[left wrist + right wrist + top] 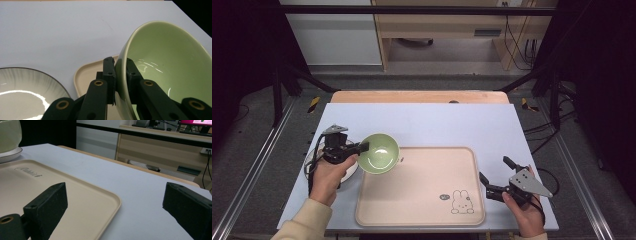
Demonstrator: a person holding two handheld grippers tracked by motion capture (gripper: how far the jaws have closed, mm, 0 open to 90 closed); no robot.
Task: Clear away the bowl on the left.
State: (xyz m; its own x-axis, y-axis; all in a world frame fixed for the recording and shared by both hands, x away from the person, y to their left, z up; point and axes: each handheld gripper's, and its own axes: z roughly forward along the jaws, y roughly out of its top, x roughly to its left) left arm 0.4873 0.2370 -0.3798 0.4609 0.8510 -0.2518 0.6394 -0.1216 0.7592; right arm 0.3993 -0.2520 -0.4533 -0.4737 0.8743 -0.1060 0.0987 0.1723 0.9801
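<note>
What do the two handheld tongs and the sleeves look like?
Both are black two-jaw tongs. The left tongs have long linkage arms with brass-coloured pivot rivets, a grey three-cornered plate and a black cable trailing down. The right tongs have blocky matte pads and the same grey plate with small holes. The left sleeve is cream.

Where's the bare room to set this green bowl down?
The beige tray is nearly all free, from its near-left corner across to the rabbit print near its right edge. Crowded at the left: the left gripper clamps the green bowl over the tray's far-left corner, beside the white plate. The right gripper stands open at the tray's right edge.
</note>
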